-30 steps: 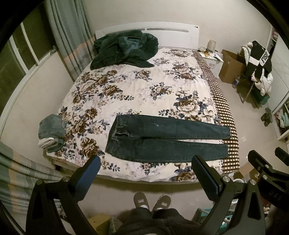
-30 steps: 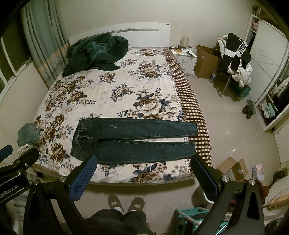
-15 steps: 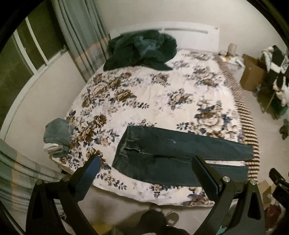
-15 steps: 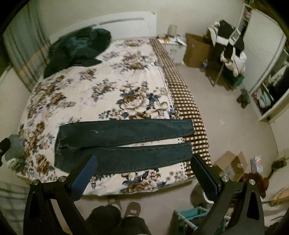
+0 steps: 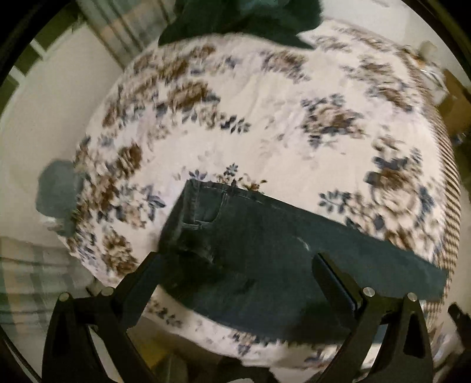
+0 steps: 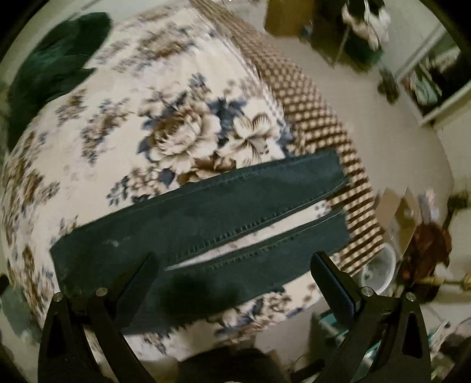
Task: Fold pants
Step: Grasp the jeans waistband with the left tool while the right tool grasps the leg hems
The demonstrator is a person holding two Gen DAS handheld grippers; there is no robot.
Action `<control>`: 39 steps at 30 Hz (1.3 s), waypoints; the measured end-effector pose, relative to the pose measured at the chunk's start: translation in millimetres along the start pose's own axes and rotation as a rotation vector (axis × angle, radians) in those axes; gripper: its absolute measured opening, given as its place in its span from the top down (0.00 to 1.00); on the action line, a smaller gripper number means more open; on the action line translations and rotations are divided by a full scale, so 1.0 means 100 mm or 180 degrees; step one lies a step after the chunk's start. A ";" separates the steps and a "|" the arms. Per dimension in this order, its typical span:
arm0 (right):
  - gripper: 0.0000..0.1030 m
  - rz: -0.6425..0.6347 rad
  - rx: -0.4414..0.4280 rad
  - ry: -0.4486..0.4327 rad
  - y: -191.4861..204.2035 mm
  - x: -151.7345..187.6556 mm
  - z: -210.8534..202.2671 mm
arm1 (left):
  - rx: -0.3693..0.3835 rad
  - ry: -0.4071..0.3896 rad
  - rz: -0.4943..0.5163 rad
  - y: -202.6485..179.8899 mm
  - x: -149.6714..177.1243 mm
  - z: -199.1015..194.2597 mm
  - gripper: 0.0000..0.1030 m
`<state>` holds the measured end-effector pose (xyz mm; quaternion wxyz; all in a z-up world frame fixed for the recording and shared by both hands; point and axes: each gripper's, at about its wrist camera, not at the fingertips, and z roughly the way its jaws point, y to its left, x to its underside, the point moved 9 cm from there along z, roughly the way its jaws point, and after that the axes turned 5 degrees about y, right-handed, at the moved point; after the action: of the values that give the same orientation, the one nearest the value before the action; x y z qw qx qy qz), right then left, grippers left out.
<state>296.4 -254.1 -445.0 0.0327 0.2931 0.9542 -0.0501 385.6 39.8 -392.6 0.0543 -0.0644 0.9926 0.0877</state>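
Observation:
Dark blue jeans [image 5: 265, 244] lie flat near the front edge of the floral bed [image 5: 265, 117], waistband to the left, legs stretched to the right. My left gripper [image 5: 235, 282] is open and empty, above the waist and thigh part. In the right wrist view the two legs [image 6: 220, 224] lie side by side with a narrow gap, their hems at the checked sheet. My right gripper [image 6: 232, 280] is open and empty, above the near leg.
A dark green coat [image 5: 244, 17] is piled at the head of the bed. Folded grey clothes [image 5: 57, 194] sit at the bed's left corner. A cardboard box [image 6: 403, 212], a white bucket [image 6: 378, 272] and clutter stand on the floor at the right.
Both grippers have moved forward and down towards the bed, so the jeans look much larger. The left has closed in on the waist, the right on the legs. Both stay open.

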 end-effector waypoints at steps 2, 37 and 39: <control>0.00 0.0163 0.0030 0.0137 0.00 -0.24 0.43 | 0.0104 0.0203 -0.0166 0.02 -0.17 0.42 0.00; 0.96 0.1612 -0.0016 0.0648 -1.20 -1.33 2.77 | 0.0353 0.0251 -0.1231 0.19 0.14 1.51 0.87; 0.97 0.1547 -0.0105 0.0543 -1.25 -1.24 2.58 | 0.0477 0.0168 -0.1261 0.15 0.15 1.26 0.87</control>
<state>336.9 -455.9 -680.6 -0.0321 0.5165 0.8557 -0.0003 381.0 75.2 -515.3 0.0491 -0.2563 0.9653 -0.0005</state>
